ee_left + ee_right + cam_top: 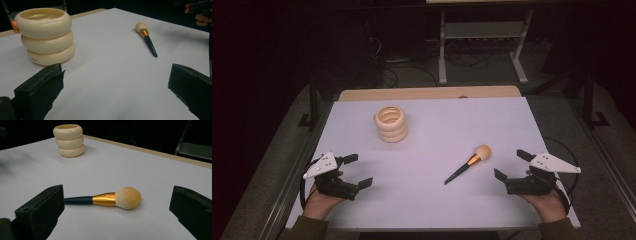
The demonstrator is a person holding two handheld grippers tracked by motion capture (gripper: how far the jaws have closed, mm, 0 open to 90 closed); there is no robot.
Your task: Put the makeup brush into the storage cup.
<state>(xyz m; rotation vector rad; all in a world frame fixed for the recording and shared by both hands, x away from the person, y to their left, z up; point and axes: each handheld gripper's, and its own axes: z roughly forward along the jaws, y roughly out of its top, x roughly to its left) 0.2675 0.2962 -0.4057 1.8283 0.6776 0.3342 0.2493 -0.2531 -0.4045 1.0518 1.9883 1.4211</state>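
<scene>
I am holding the left tool (353, 171) low over the table (432, 200) at about eight o'clock, its jaws standing wide with nothing between them. Up at eleven o'clock the cream ringed holder (391, 123) is standing upright, mouth open to the top, well apart from everything else. Moving right, the makeup brush (468, 164) is lying flat on the table just past centre, toward four o'clock, with its dark handle pointing back to seven o'clock and its pale bristle head toward one o'clock. At four o'clock I am hovering the right tool (510, 164), jaws spread wide and empty, near the brush head but not touching it.

In the right gripper view the brush (103, 199) is lying across between the two jaws, a little ahead of them. I judge this as the approach step, before any grasp. The next move is calling for me to ease the right tool forward and down so the jaws are straddling the gold ferrule or the handle, then close gently, since the thin round handle could roll away.
</scene>
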